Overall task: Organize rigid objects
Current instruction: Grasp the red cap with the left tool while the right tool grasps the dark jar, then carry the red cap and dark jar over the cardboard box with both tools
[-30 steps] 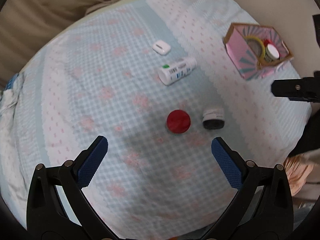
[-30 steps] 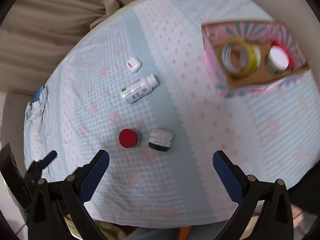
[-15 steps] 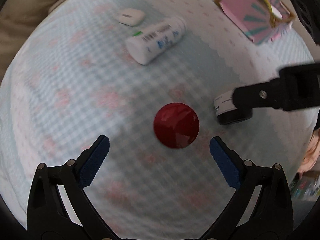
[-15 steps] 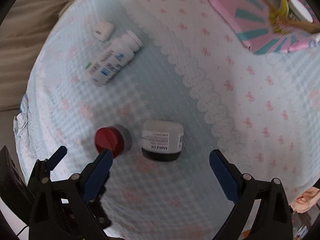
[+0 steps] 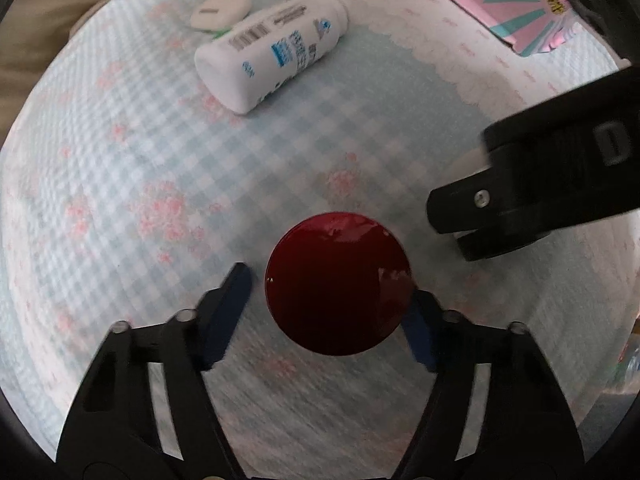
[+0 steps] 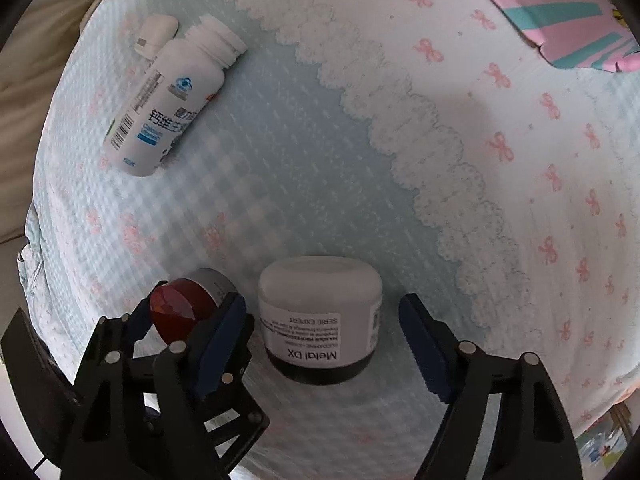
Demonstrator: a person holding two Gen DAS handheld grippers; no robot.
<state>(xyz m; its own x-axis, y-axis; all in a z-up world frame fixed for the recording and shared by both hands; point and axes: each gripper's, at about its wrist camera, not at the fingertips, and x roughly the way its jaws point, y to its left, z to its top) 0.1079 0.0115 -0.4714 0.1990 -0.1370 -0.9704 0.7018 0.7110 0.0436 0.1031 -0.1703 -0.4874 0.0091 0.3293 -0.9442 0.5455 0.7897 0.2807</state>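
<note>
A small jar with a red lid (image 5: 338, 284) stands on the checked cloth, between the blue pads of my left gripper (image 5: 328, 304); the right pad touches it, the left pad stands slightly off. It also shows in the right wrist view (image 6: 182, 308). A grey jar with a black base, labelled Melal DX (image 6: 320, 316), lies between the open fingers of my right gripper (image 6: 324, 340), with gaps on both sides. The right gripper's black body (image 5: 540, 184) hides that jar in the left wrist view.
A white pill bottle (image 5: 272, 56) lies on its side at the back, also in the right wrist view (image 6: 168, 100). A small white case (image 5: 218, 12) lies behind it. A pink and teal box (image 5: 516, 4) sits at the far right.
Both grippers have come down close to the cloth. The left gripper's fingers have narrowed around the red-lidded jar. The right gripper's fingers have narrowed and now straddle the grey jar.
</note>
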